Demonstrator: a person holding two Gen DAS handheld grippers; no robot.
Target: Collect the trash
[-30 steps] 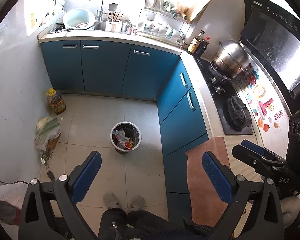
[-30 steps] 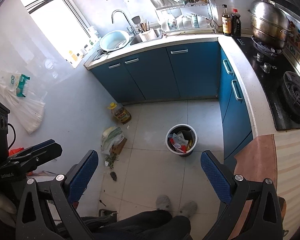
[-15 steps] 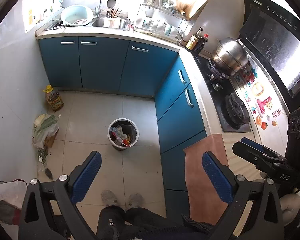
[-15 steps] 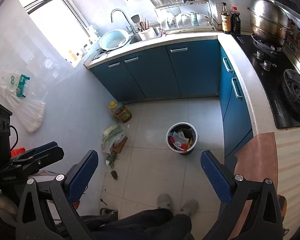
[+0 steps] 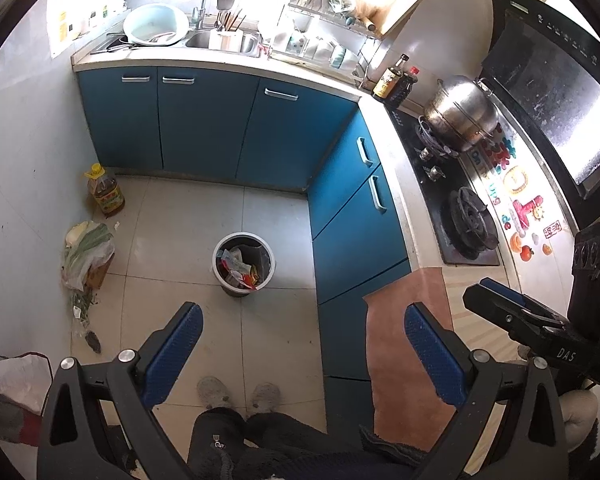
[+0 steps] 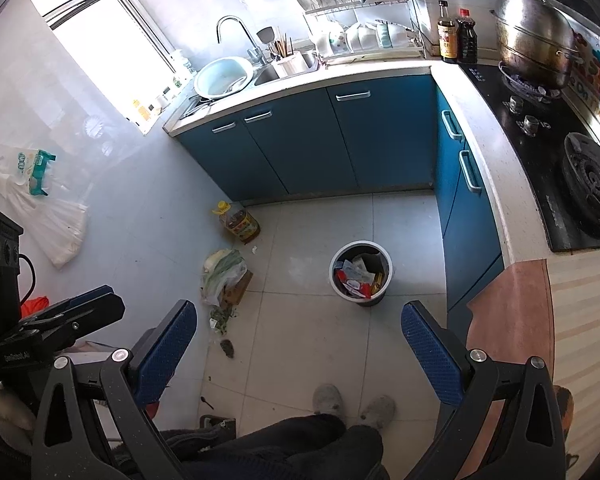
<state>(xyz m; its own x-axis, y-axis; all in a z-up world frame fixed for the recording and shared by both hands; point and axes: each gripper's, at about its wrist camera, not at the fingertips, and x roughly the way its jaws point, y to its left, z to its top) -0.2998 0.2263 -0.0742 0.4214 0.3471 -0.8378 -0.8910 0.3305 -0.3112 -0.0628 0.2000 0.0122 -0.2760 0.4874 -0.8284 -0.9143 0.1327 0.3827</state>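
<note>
Left gripper (image 5: pixel 300 344) fingers wide apart, empty, right gripper (image 6: pixel 299 342) likewise

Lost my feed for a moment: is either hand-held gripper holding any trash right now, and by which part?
Nothing is held. The left hand-held gripper and right hand-held gripper are both open and empty above the floor, short of the trash bin.

The floor (image 5: pixel 260 332) is of pale square tiles; near its middle stands a round trash bin (image 5: pixel 244 264) filled with wrappers; by the left wall stands a yellow oil bottle (image 5: pixel 105 192), and near it lies a plastic bag of greens (image 5: pixel 86 254) on a brown board; green scraps (image 5: pixel 82 306) and a small dark lump (image 5: pixel 93 341) lie just beyond the bag; two feet in grey slippers (image 5: pixel 238 394) stand at the near edge.
</note>
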